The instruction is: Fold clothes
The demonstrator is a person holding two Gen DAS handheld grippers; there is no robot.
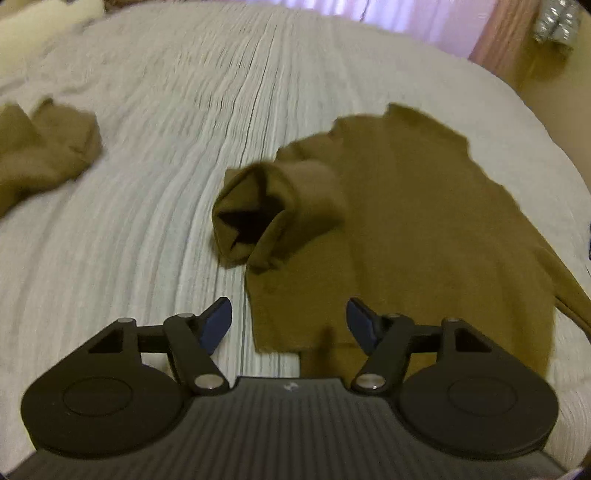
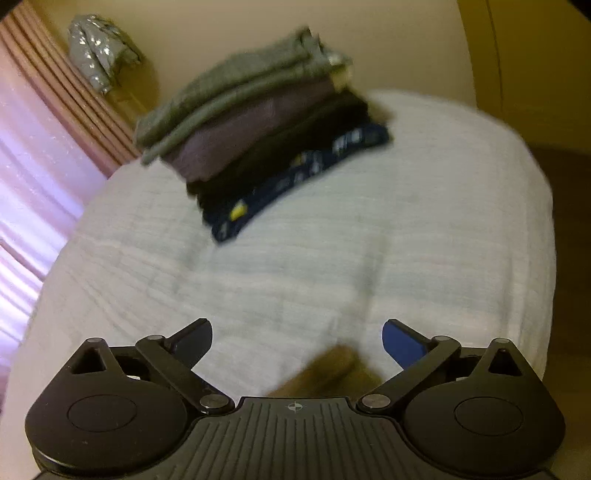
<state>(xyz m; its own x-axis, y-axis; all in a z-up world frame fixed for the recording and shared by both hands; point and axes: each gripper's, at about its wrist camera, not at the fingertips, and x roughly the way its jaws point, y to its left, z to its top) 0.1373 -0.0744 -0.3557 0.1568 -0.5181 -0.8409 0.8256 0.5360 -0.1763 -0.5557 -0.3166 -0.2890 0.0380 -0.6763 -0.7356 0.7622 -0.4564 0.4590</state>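
An olive-brown shirt lies spread on the white bedspread, its sleeve folded in with the cuff opening facing me. My left gripper is open and empty, just above the shirt's near corner. My right gripper is open and empty over the bedspread; a bit of olive-brown cloth shows just below it. The right wrist view is blurred.
A second olive-brown garment lies crumpled at the left. A stack of folded clothes sits at the far end of the bed. Pink curtains and a silvery object stand beyond the bed. A pale pillow is at far left.
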